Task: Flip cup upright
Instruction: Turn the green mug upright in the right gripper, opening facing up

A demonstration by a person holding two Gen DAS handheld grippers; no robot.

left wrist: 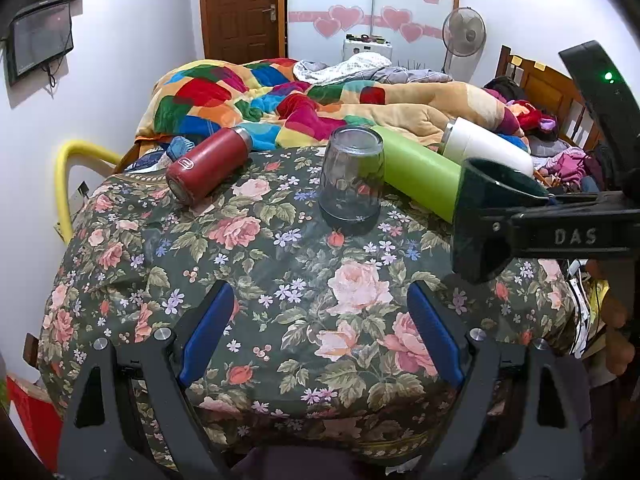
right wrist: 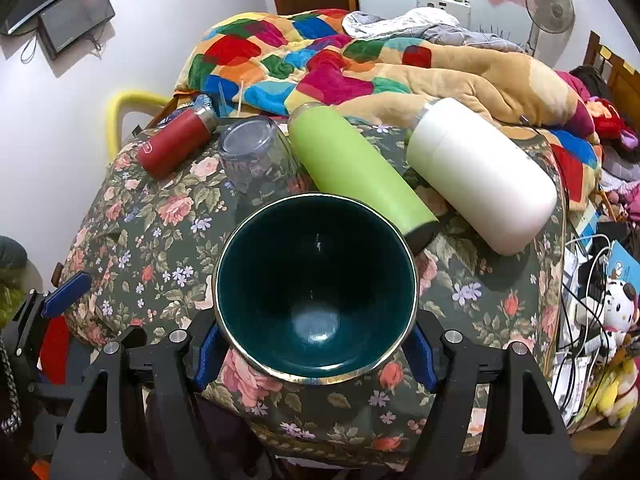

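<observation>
**Two tongs, one loaded: cup mid-rotation**

Right tongs (right wrist: 316, 354) are pinching the dark green cup (right wrist: 316, 292) across its lower body, mouth facing forward, on its side above the floral-clothed table (right wrist: 480, 292). Left tongs (left wrist: 320, 332) are hanging spread and empty, low over the cloth.

Judgement: the turn is partly done. Rotation should be finishing before descent, with the base settling flat on open cloth, away from the green bottle (right wrist: 356, 172) just beyond the rim and the inverted glass (right wrist: 256, 156). Soft fabric may be tipping the base, so release only once the cup is seated.
</observation>
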